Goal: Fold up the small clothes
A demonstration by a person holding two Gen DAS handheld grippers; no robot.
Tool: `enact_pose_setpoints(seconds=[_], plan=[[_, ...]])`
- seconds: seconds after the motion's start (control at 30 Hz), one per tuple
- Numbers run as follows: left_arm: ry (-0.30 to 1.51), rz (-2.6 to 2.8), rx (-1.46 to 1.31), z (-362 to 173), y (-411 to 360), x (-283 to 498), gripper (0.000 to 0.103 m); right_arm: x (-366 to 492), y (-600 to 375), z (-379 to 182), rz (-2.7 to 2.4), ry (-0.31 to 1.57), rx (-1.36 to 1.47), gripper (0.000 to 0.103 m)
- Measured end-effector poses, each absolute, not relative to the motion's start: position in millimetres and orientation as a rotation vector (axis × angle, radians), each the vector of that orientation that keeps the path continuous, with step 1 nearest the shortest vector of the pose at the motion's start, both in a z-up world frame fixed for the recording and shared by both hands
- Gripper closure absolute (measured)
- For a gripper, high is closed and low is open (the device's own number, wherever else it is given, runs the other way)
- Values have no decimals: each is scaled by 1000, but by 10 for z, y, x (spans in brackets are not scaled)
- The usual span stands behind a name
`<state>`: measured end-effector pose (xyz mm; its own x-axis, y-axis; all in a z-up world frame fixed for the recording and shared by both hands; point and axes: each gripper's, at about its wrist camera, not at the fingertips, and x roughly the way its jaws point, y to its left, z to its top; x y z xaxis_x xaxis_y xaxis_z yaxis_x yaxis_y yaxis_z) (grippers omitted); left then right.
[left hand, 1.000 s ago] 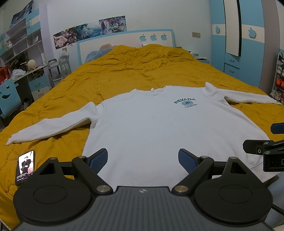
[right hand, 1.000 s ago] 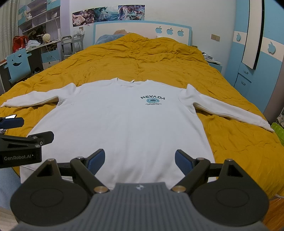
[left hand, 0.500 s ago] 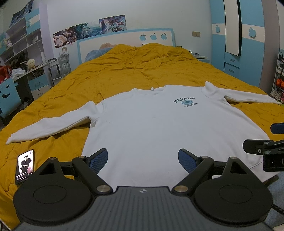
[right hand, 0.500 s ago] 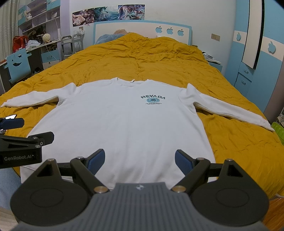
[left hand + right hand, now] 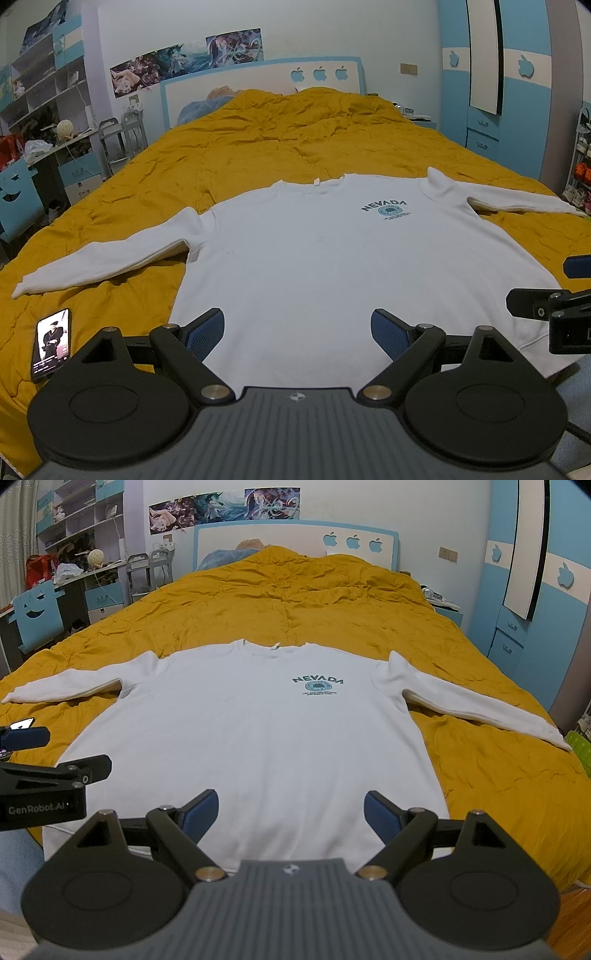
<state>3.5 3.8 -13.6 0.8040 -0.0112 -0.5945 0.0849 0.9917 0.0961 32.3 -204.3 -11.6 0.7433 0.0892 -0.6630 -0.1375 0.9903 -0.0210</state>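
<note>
A white long-sleeved sweatshirt (image 5: 325, 266) with a NEVADA print lies flat and face up on the yellow bed cover, both sleeves spread out to the sides; it also shows in the right wrist view (image 5: 266, 731). My left gripper (image 5: 297, 334) is open and empty, above the sweatshirt's hem toward the left side. My right gripper (image 5: 290, 814) is open and empty, above the hem toward the right side. Each gripper shows at the edge of the other's view.
The yellow bed cover (image 5: 295, 140) fills the bed up to the white headboard (image 5: 295, 542). A phone (image 5: 51, 343) lies on the cover left of the hem. A desk and shelves stand at the left, a blue wardrobe (image 5: 517, 92) at the right.
</note>
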Motion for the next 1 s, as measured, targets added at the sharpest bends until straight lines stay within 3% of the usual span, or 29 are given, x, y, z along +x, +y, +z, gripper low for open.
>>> enact_pose_setpoints(seconds=[0.5, 0.83, 1.0], plan=[[688, -99, 90, -104, 116, 293, 0, 482, -2071, -114, 161, 721, -75, 21], [726, -96, -155, 54, 750, 815, 2, 1003, -2166, -20, 307, 636, -64, 21], [756, 6, -285, 61, 1356, 1172, 25, 1438, -2225, -31, 299, 653, -29, 21]])
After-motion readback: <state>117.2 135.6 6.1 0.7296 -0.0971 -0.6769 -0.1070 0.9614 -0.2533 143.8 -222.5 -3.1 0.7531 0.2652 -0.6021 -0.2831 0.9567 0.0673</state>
